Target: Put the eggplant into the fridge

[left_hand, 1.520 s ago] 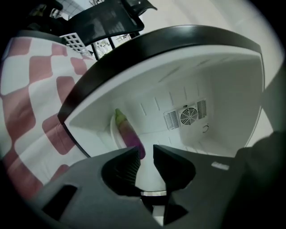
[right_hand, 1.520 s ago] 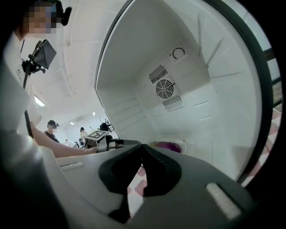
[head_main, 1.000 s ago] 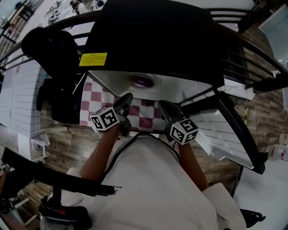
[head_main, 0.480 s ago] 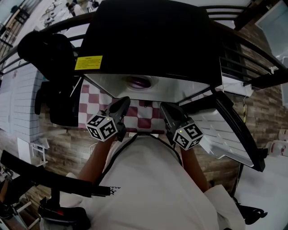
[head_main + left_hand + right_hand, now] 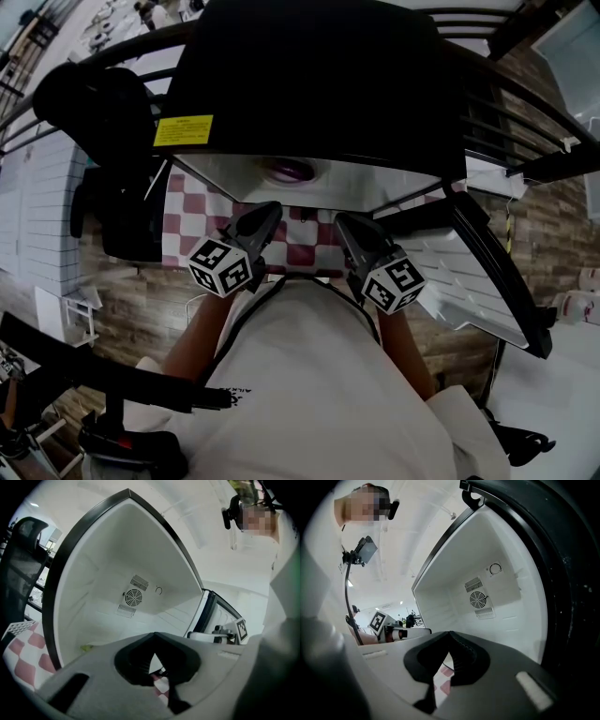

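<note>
The purple eggplant (image 5: 291,171) lies on the white floor inside the open black fridge (image 5: 319,84). In the left gripper view only a bit of green (image 5: 86,647) shows at that spot, behind the gripper body. My left gripper (image 5: 262,217) and right gripper (image 5: 349,227) hover side by side just in front of the fridge opening, pointing into it, apart from the eggplant. Both are shut with nothing held: the left gripper's (image 5: 153,635) pads meet at the tips, as do the right gripper's (image 5: 450,633). The fridge's back wall with its round fan grille (image 5: 133,596) faces both gripper views.
The fridge door (image 5: 469,272) stands open at the right, its white inner side with shelf rails showing. A red and white checked cloth (image 5: 199,208) lies under the fridge front. A black chair (image 5: 98,103) stands at the left, on a wood-pattern floor (image 5: 122,309).
My left gripper has rolled and lifted a little, its marker cube now turned. The right gripper rose slightly early on, then kept still. The eggplant has not moved.
</note>
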### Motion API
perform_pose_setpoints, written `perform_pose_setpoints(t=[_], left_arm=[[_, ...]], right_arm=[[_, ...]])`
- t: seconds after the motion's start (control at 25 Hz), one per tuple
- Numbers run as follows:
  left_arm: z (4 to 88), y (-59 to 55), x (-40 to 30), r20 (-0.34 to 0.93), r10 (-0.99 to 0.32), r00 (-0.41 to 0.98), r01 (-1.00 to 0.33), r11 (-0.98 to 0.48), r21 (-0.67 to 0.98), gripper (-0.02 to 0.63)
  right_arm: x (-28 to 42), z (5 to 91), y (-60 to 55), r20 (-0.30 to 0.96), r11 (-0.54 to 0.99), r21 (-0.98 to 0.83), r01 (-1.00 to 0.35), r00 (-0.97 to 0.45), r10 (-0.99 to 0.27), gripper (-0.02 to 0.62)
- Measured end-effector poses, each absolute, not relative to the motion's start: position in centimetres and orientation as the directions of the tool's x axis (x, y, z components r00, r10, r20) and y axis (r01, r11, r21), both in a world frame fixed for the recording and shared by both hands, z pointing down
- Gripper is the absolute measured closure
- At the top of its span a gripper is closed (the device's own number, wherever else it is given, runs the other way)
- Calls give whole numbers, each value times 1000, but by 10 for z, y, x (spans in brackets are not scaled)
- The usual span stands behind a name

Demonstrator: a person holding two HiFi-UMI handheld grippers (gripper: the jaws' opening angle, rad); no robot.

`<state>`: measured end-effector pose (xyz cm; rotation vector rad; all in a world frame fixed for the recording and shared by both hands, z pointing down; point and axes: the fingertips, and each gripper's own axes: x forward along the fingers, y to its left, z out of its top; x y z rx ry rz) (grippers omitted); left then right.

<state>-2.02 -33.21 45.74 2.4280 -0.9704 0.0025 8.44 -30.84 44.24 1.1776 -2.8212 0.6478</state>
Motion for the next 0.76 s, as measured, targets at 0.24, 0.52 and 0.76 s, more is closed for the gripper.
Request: perform_pose_setpoints(t=[0.24, 0.52, 0.76], left_arm=[[459, -335, -22, 180, -644, 743, -637, -600, 483, 600], [462, -331, -18, 190, -622, 760, -623, -613, 485, 600], [468, -329, -16, 193, -618, 762, -618, -605, 502, 600]], right_arm=[[83, 443, -308, 176, 633, -360, -685, -717, -675, 588], [81, 444, -307, 187, 636, -352, -686, -718, -671, 589], [79, 445, -304, 196, 639, -346, -687, -719, -667, 588]])
